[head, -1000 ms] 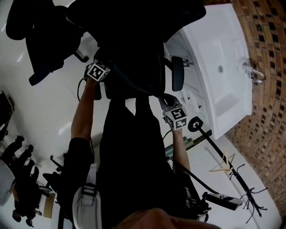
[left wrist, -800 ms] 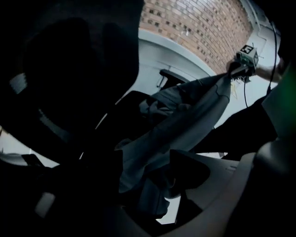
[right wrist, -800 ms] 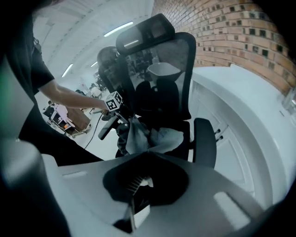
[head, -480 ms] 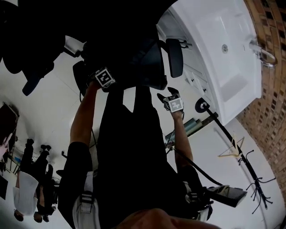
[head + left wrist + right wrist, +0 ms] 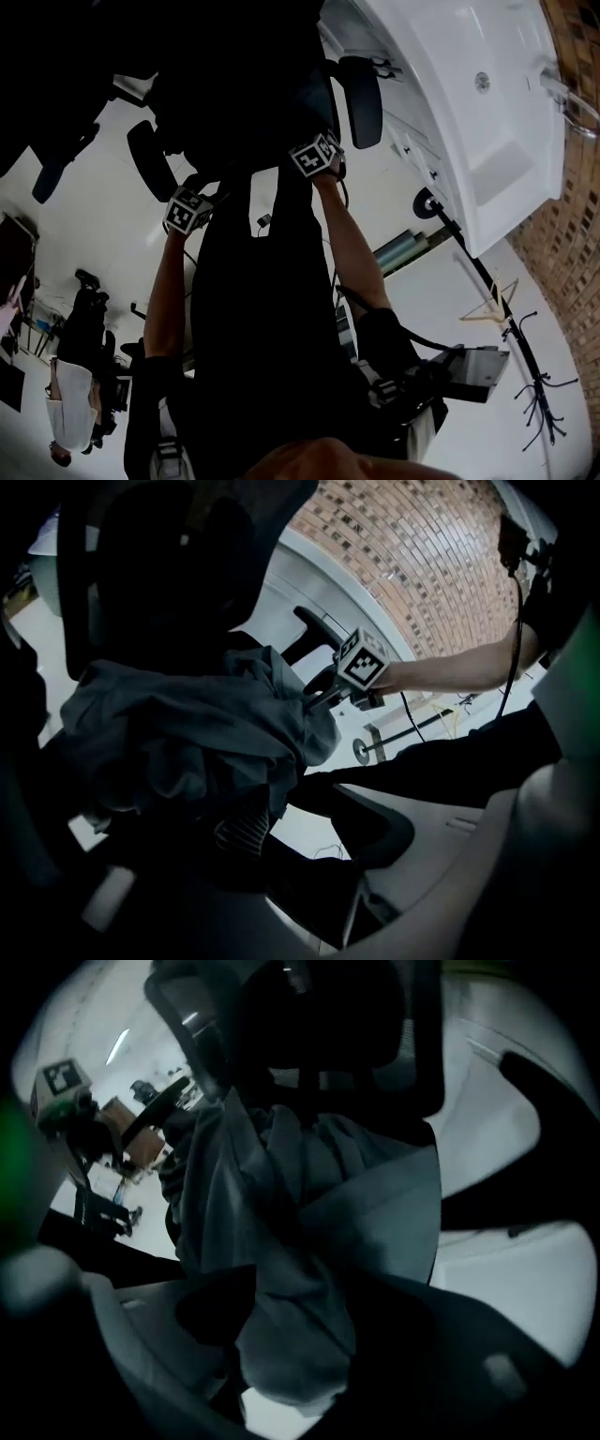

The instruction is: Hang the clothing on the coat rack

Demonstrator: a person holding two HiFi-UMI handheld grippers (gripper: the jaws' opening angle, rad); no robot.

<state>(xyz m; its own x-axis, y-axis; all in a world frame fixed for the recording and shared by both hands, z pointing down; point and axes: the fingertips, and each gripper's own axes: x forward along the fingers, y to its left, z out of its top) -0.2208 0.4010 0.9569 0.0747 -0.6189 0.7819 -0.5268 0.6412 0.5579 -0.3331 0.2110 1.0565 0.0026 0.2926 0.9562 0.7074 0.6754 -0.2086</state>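
A grey-blue garment lies heaped on a black office chair. In the head view it reads as a dark length of cloth that hangs down from the chair. My left gripper is at the cloth's left edge. Its jaws are closing, and a striped bit of fabric lies loose between them. My right gripper is at the cloth's top right. Its jaws are opening, and a fold of the garment droops between them without being pinched. The black coat rack stands off to the right.
A white basin unit and a brick wall fill the right side. A wooden hanger leans by the rack pole. The chair's armrest sticks out near my right gripper. People stand far off at the lower left.
My right gripper has risen up and left to the chair's seat edge. My left gripper has dropped lower on the cloth's left side. The head view has swung toward the chair.
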